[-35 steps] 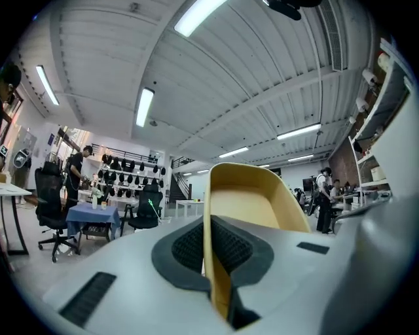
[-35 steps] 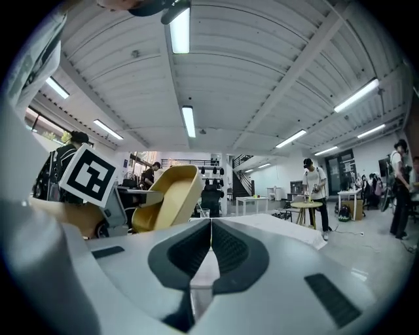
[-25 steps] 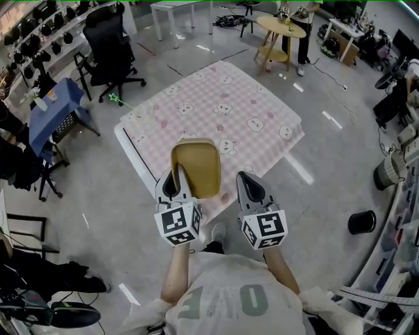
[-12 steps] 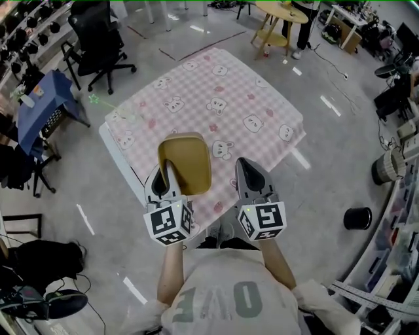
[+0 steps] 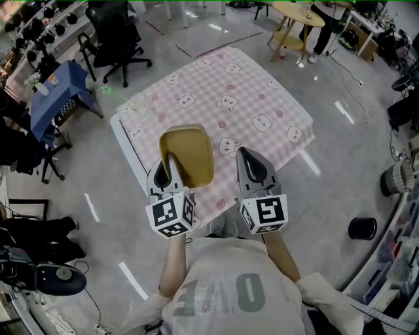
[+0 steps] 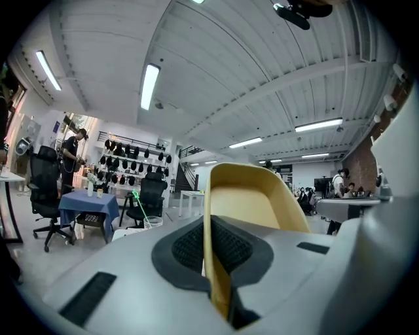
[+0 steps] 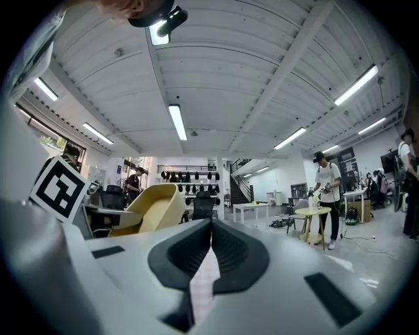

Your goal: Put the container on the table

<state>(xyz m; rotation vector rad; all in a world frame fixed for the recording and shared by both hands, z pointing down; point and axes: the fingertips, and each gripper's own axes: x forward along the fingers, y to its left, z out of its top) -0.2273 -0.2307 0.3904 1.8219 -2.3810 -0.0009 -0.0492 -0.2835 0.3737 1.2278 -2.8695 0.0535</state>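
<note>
the left tool [image 5: 171, 171] is pinching the container [image 5: 188, 154]: in the left gripper view its two dark pads are clamped on the near wall of the yellow-tan tub, one pad inside the wall and one outside. the tub's open side faces the head camera and its far rim points away from the person. in the head view the container sits just left of the frame's middle, over the near edge of the desk [image 5: 262, 91]. whether its base touches the cloth cannot be told.

the right tool [image 5: 252, 171] is just right of the container and level with the left one, apart from the tub. its jaws are pressed together with nothing between them, and the right gripper view shows the tub off to its left. each tool carries a cube with square markers at its rear, close to the person's pale shirt [image 5: 222, 294] at the bottom of the frame.

the desk is draped in a pink checked cloth with small animal prints and fills the upper middle of the head view. a black office chair [image 5: 114, 39] stands at the upper left, with a blue-covered stand [image 5: 55, 98] below it. a round wooden desk [image 5: 298, 13] is at the upper right. a black cylinder [image 5: 362, 228] stands on the grey floor at the right edge.
</note>
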